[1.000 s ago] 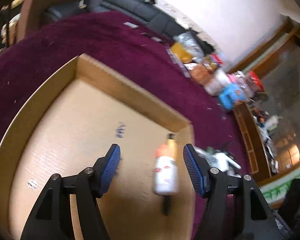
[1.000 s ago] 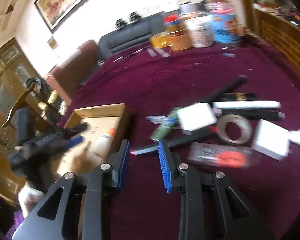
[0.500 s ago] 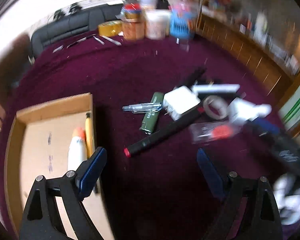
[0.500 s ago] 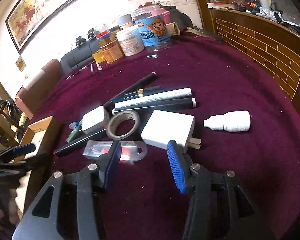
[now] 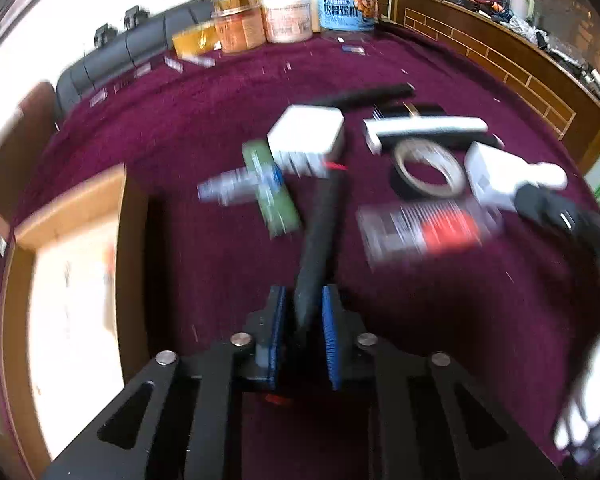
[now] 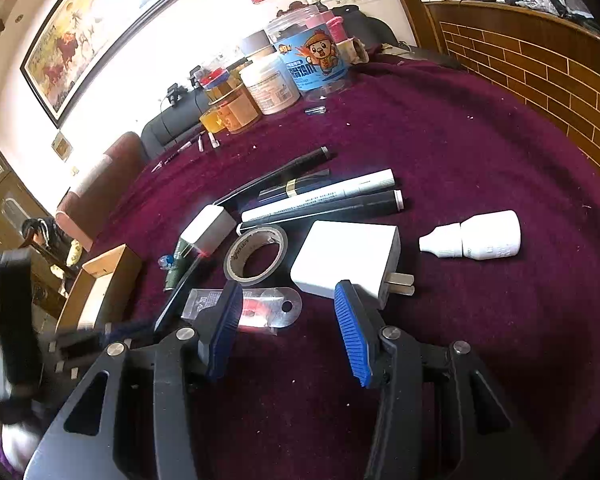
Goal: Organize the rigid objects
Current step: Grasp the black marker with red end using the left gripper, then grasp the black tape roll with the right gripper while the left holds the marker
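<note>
My left gripper (image 5: pixel 303 326) is shut on the near end of a long black marker (image 5: pixel 320 236) that lies on the purple cloth. The cardboard box (image 5: pixel 130 240) is to its left, with a white glue bottle inside, blurred. My right gripper (image 6: pixel 286 328) is open and empty, low over the cloth, just short of a clear blister pack with a red item (image 6: pixel 256 308) and a white plug adapter (image 6: pixel 344 260). The left gripper shows blurred at the left edge of the right wrist view (image 6: pixel 84 340), holding the marker (image 6: pixel 180 296).
On the cloth lie a tape roll (image 6: pixel 256 256), a white bottle (image 6: pixel 476 240), a smaller white adapter (image 6: pixel 208 228), a green tube (image 5: pixel 272 192), a clear pen (image 5: pixel 228 190) and several markers (image 6: pixel 320 200). Jars (image 6: pixel 296 72) stand at the far edge. A wooden ledge (image 6: pixel 540 60) is right.
My left gripper swung from the box to the pile and closed on the black marker. My right gripper moved closer to the white adapter and blister pack and opened wider.
</note>
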The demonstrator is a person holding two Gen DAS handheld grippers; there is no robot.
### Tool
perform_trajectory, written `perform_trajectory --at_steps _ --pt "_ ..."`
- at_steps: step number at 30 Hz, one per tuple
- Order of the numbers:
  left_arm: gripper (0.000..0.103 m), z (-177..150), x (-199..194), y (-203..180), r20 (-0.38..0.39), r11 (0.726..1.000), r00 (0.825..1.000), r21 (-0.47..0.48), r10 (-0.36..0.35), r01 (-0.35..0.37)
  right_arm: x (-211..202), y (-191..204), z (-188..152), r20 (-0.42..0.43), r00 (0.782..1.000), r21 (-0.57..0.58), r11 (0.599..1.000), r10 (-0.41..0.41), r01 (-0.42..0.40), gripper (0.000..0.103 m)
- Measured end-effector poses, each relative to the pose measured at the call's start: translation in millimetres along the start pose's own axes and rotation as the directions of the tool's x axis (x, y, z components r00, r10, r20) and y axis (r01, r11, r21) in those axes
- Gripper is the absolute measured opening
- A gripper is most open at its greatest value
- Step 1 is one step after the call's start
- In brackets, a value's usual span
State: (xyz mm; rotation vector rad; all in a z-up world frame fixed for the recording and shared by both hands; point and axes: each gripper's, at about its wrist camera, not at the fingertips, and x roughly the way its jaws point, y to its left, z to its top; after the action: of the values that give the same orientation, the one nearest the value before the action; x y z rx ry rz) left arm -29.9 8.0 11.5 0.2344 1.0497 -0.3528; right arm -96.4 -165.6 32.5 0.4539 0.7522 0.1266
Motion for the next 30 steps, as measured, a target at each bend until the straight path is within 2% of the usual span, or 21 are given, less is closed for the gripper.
perform_trajectory --at_steps 2,4,6,7,8,10,11,12,13,14,15,16,17,19,21,22,25,26,30 --pt "0.011 -13 -8 3 -0.016 0.997 0.998 -0.049 -0.056 0.055 0 0 0 -0.001 1.0 0.001 1.0 0.01 -0.01 0.046" --pt "0.013 -21 -21 6 0.009 0.99 0.994 -0.088 -0.11 0.11 -1 0 -1 0.001 1.0 0.0 1.0 0.015 -0.015 0.046" --pt "0.03 -19 -24 4 0.025 0.994 0.997 -0.081 -0.076 0.077 0 1 -1 -0.004 1.0 -0.003 1.0 0.015 -0.015 0.047" --pt "0.052 -14 -20 2 0.032 0.997 0.999 -0.073 -0.033 0.035 0 1 -2 -0.005 1.0 -0.004 1.0 0.014 -0.014 0.047" --pt "0.062 -10 -15 0 0.034 0.997 0.999 -0.075 -0.018 0.021 0 1 -2 -0.004 1.0 -0.004 1.0 0.012 -0.012 0.047" --pt "0.065 -5 4 -3 0.012 0.997 1.0 -0.079 -0.002 0.003 -2 2 -2 0.006 1.0 -0.005 1.0 0.011 -0.011 0.048" --pt "0.066 -3 6 -5 0.062 0.997 0.998 -0.072 0.014 -0.01 -3 2 -2 0.01 1.0 -0.007 1.0 0.01 -0.01 0.048" --pt "0.065 -5 7 -8 0.078 0.998 0.997 -0.067 0.024 -0.019 -3 2 -2 0.011 1.0 -0.01 1.0 0.009 -0.009 0.048" --pt "0.053 -7 4 -9 0.097 0.997 0.995 -0.071 0.011 -0.004 -2 2 -3 0.008 1.0 -0.011 1.0 0.007 -0.007 0.048" --pt "0.017 -8 0 -9 0.102 0.998 0.995 -0.07 0.002 0.006 -2 2 -3 0.006 1.0 -0.011 1.0 0.003 -0.003 0.048" --pt "0.012 -10 -4 -8 0.099 0.996 0.995 -0.076 -0.029 0.036 -2 2 -3 0.003 1.0 -0.011 1.0 0.001 0.0 0.048" --pt "0.011 -14 -9 -4 0.089 0.989 0.991 -0.103 -0.096 0.105 -1 2 -3 -0.001 1.0 -0.011 1.0 0.001 -0.001 0.048" --pt "0.011 -17 -15 -1 0.096 0.983 0.987 -0.118 -0.13 0.141 0 2 -2 -0.004 1.0 -0.01 1.0 0.001 -0.001 0.048" --pt "0.011 -30 -39 2 0.143 0.978 0.978 -0.123 -0.151 0.169 1 2 -2 -0.009 1.0 -0.01 1.0 -0.004 0.004 0.048" --pt "0.011 -44 -62 11 0.183 0.958 0.959 -0.147 -0.219 0.246 1 2 -3 -0.008 1.0 -0.012 1.0 -0.007 0.006 0.048" --pt "0.011 -53 -78 18 0.217 0.942 0.942 -0.165 -0.256 0.294 1 2 -3 -0.009 1.0 -0.013 1.0 -0.008 0.007 0.048" --pt "0.011 -72 -111 34 0.296 0.911 0.907 -0.193 -0.301 0.365 -1 3 -2 -0.008 1.0 -0.019 1.0 -0.013 0.013 0.048" --pt "0.011 -77 -117 39 0.312 0.906 0.9 -0.196 -0.305 0.376 -3 5 -2 -0.009 1.0 -0.03 0.999 -0.02 0.02 0.048" --pt "0.011 -83 -131 54 0.358 0.899 0.887 -0.213 -0.293 0.383 -3 31 9 -0.04 0.999 -0.116 0.993 -0.015 0.01 0.048"
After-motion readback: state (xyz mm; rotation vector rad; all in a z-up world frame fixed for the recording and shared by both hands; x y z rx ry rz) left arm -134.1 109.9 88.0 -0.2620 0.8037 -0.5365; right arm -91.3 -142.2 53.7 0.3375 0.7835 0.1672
